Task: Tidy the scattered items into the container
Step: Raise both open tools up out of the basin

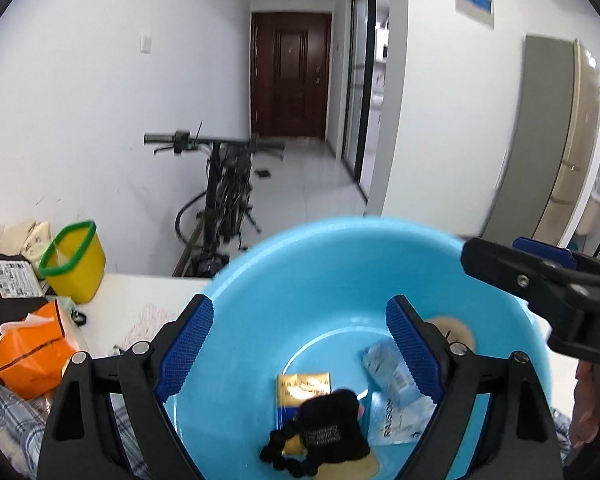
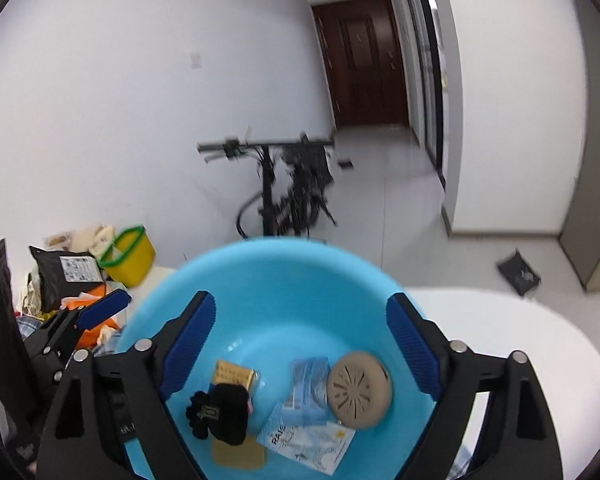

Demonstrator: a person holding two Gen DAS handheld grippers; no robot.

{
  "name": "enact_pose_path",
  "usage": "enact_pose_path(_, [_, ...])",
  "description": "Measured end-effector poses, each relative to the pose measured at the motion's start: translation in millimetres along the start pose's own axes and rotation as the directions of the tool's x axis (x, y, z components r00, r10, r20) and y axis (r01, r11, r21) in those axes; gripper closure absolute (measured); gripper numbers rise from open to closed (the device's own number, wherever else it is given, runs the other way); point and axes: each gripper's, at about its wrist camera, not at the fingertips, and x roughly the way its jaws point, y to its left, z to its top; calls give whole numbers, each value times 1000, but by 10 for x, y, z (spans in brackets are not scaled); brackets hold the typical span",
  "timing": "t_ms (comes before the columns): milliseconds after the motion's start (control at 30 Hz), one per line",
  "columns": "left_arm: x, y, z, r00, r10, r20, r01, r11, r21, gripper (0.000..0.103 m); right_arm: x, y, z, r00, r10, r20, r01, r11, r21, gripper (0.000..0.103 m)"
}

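A light blue plastic basin (image 1: 340, 264) (image 2: 268, 280) sits under both grippers. It holds a black scrunchie (image 1: 324, 432) (image 2: 220, 412), a yellow packet (image 1: 304, 392) (image 2: 236, 376), a pale blue sachet (image 1: 388, 372) (image 2: 308, 384), a flat blue-white packet (image 1: 396, 424) (image 2: 308, 440) and a round tan disc (image 2: 358, 390) (image 1: 456, 332). My left gripper (image 1: 300, 348) is open and empty above the basin. My right gripper (image 2: 300, 344) is open and empty above it too, and shows at the right of the left wrist view (image 1: 540, 284).
A yellow tub with a green rim (image 1: 74, 262) (image 2: 130, 254), a black parcel (image 1: 8, 292) (image 2: 66, 276) and an orange bag (image 1: 32, 352) crowd the table's left side. A folded bike (image 1: 224, 192) (image 2: 292, 188) stands behind. The white table edge (image 2: 540, 352) curves at right.
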Motion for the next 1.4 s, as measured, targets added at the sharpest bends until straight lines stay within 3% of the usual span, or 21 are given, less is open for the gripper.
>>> enact_pose_path(133, [-107,92,57,998,-25,49,27,999,-42,13,-61,63,50,1000,-9,23,10,1000,-25,9])
enact_pose_path(333, [-290,236,71,994,-33,109,46,992,-122,13,-107,-36,12,999,6,33,-7,999,43,8])
enact_pose_path(467, [-403,264,19,990,-15,144,31,994,-109,10,-283,0,-89,995,-8,97,7,1000,8,8])
enact_pose_path(500, [-431,259,8,988,-10,154,26,995,-100,1,-335,30,-108,992,-20,121,22,1000,-14,7])
enact_pose_path(633, [-581,200,-48,977,5,215,7,998,-55,0,-522,161,-168,979,-49,197,68,993,-93,1])
enact_pose_path(733, [-688,169,-86,975,0,223,5,1000,-25,0,-656,258,-219,972,-50,229,85,986,-144,1])
enact_pose_path(900, [-883,211,-164,975,-12,222,24,998,-50,0,-819,329,-311,964,-61,259,110,978,-178,1])
enact_pose_path(1100, [-1183,337,-403,978,-18,210,34,997,-75,0,-1047,392,-525,963,-34,267,81,982,-169,1])
enact_pose_path(1200, [-1330,404,-559,976,-59,207,78,993,-87,0,-1184,423,-656,964,-7,267,52,985,-164,1])
enact_pose_path(1400, [-1702,415,-764,973,-64,221,79,995,-59,0,-1567,490,-911,951,38,305,14,986,-165,1])
